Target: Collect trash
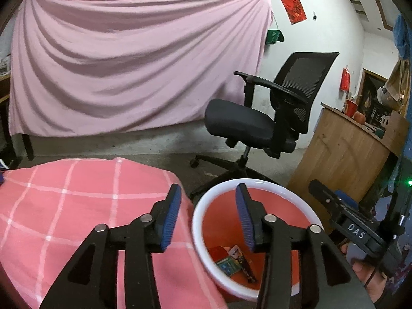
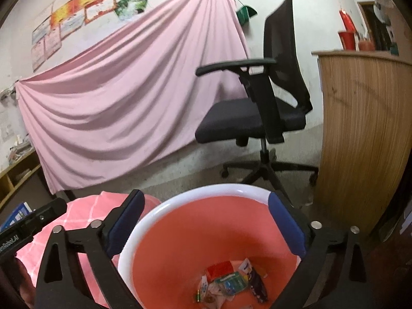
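A red bin with a white rim [image 1: 203,213] stands on the floor beside the table; in the right wrist view its rim [image 2: 144,221] fills the lower middle. Several wrappers and small packets [image 1: 233,260] lie at its bottom, also seen in the right wrist view [image 2: 229,280]. My left gripper [image 1: 207,219] is open and empty, over the table edge and the bin's left rim. My right gripper [image 2: 206,226] is open wide and empty, above the bin's mouth. The right gripper's body [image 1: 355,229] shows at the right of the left wrist view.
A pink checked tablecloth [image 1: 72,206] covers the table left of the bin. A black office chair [image 1: 267,118] stands behind the bin, a wooden counter [image 2: 360,128] to its right. A pink sheet [image 1: 128,59] hangs on the back wall.
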Tool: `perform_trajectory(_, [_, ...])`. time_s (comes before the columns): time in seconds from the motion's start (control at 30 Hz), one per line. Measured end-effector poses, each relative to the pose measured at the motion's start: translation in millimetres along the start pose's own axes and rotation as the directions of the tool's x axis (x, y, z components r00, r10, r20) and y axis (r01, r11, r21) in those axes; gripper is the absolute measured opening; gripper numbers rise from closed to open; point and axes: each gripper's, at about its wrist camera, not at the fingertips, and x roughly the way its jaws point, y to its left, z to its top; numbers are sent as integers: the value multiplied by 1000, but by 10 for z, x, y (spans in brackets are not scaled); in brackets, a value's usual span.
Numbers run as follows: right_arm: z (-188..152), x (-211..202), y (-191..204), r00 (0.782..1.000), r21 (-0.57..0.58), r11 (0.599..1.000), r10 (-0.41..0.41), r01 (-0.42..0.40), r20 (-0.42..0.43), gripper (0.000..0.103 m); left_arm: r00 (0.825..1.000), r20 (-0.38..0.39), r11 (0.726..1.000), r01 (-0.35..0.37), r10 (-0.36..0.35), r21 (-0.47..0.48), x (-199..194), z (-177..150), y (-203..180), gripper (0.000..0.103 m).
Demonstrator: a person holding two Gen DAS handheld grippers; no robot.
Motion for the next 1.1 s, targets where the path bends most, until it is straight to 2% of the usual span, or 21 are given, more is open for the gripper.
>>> perform_trajectory(0.07, [-14, -55, 35, 1000, -5, 1000, 3, -3, 16, 102, 1000, 12, 1000, -9, 9, -14, -98, -23, 85, 59])
perform_trajectory(0.1, [-27, -96, 54, 1000, -6, 1000, 6, -5, 26, 103, 1000, 24, 1000, -12, 12, -23, -155, -35, 129, 62])
perform_trajectory(0.17, [-46, -152, 87, 999, -9, 1000, 18, -18, 38, 103, 999, 47, 999, -14, 16, -44, -269, -53, 213, 79])
perform_trajectory(0.27, [-71, -230, 128, 997, -15, 999, 44, -43, 59, 103, 995, 97, 997, -28, 35, -67, -459, -99, 326, 92])
perform_trajectory(0.33, [-80, -292, 172, 996, -20, 998, 56, -54, 75, 103, 991, 117, 997, -51, 59, -65, -563, -129, 367, 97])
perform_trajectory(0.7, [-348, -703, 436, 989, -57, 997, 64, -57, 136, 103, 968, 180, 985, -170, 172, -27, -1031, -369, 463, 101])
perform_trajectory(0.9, [-455, -1037, 565, 974, -75, 997, 50, -34, 222, 103, 964, 185, 981, -190, 191, -25, -1256, -634, 469, 101])
perform_trajectory(1.1, [-564, -1299, 670, 965, -105, 994, 49, -22, 257, 103, 954, 202, 974, -226, 221, 1, -1497, -839, 439, 101])
